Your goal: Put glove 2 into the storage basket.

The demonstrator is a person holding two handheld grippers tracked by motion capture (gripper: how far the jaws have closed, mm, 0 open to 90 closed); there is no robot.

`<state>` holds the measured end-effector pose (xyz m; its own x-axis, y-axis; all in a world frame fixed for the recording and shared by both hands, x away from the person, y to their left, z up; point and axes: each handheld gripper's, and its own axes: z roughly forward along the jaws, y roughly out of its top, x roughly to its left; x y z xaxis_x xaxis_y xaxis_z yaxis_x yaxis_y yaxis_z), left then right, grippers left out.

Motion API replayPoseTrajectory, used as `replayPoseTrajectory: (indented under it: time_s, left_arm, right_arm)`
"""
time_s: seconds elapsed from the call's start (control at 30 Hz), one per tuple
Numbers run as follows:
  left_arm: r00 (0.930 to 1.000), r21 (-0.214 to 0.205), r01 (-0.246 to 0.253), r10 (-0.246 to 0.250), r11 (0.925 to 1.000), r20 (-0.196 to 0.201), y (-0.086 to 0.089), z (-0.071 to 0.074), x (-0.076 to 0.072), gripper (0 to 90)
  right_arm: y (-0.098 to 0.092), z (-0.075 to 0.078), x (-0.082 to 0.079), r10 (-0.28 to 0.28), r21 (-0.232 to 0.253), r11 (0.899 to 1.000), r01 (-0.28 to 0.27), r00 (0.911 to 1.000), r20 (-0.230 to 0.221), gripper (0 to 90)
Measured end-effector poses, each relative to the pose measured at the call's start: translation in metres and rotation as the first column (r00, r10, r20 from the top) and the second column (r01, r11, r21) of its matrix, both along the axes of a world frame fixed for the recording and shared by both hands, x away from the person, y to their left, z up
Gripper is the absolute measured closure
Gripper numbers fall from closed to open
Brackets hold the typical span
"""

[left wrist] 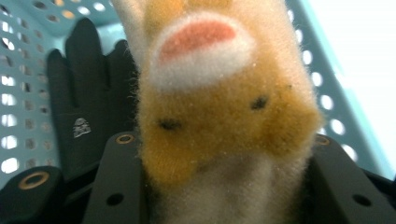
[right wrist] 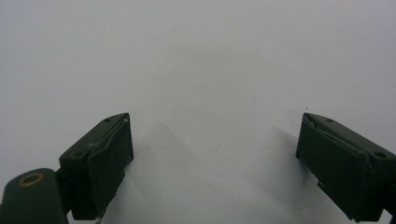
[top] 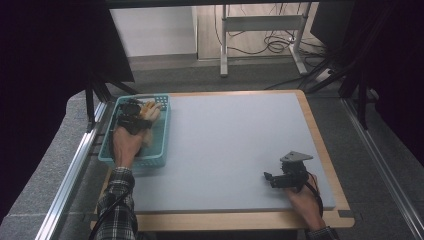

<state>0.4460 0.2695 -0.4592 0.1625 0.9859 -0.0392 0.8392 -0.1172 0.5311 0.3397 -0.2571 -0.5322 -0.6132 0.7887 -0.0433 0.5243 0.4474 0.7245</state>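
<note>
Left fingers: my left gripper (top: 134, 116) is clamped on the plush toy (left wrist: 219, 107), its fur squeezed between both black fingers (left wrist: 116, 186).
Plush toy: orange and cream, held inside the teal basket (top: 107, 150), sticking out past my fingertips.
Black glove: the black glove (left wrist: 88, 107) lies in the basket just beyond my left fingers, beside the toy.
Right fingers: my right gripper (top: 270, 178) is spread wide with nothing between them, resting low over the grey counter (top: 235, 145).
Distance: basket and toy are well apart from my right fingers.
</note>
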Motion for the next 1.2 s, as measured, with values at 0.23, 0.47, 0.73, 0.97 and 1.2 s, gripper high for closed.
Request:
replayPoseTrajectory:
  time_s: [0.23,0.47,0.73,0.97,1.2]
  left_arm:
    - [0.9971,0.015,0.021,-0.020,0.9997,-0.073,-0.011,-0.022,0.021,51.8]
    - [0.9909,0.039,0.062,-0.057,0.9973,-0.122,-0.022,-0.034,0.031,44.9]
    - [0.9782,-0.033,0.084,-0.089,0.9959,-0.188,-0.011,-0.038,0.030,13.6]
    - [0.9856,-0.076,0.112,-0.121,0.9908,-0.119,-0.004,-0.009,0.018,8.6]
    - [0.9962,-0.068,0.081,-0.083,0.9943,-0.024,0.008,0.017,0.005,29.0]
  right_arm:
    - [0.000,0.000,0.000,0.001,0.000,1.000,-0.001,1.0000,0.000,10.3]
    - [0.000,0.000,0.000,0.002,-0.001,1.000,-0.002,1.0000,0.001,10.3]
    - [0.000,0.000,0.000,0.001,0.001,1.000,-0.001,1.0000,0.001,10.3]
    - [0.000,0.000,0.000,0.001,0.000,1.000,-0.001,1.0000,0.001,10.3]
    - [0.000,0.000,0.000,0.001,-0.001,1.000,-0.001,1.0000,0.001,10.3]
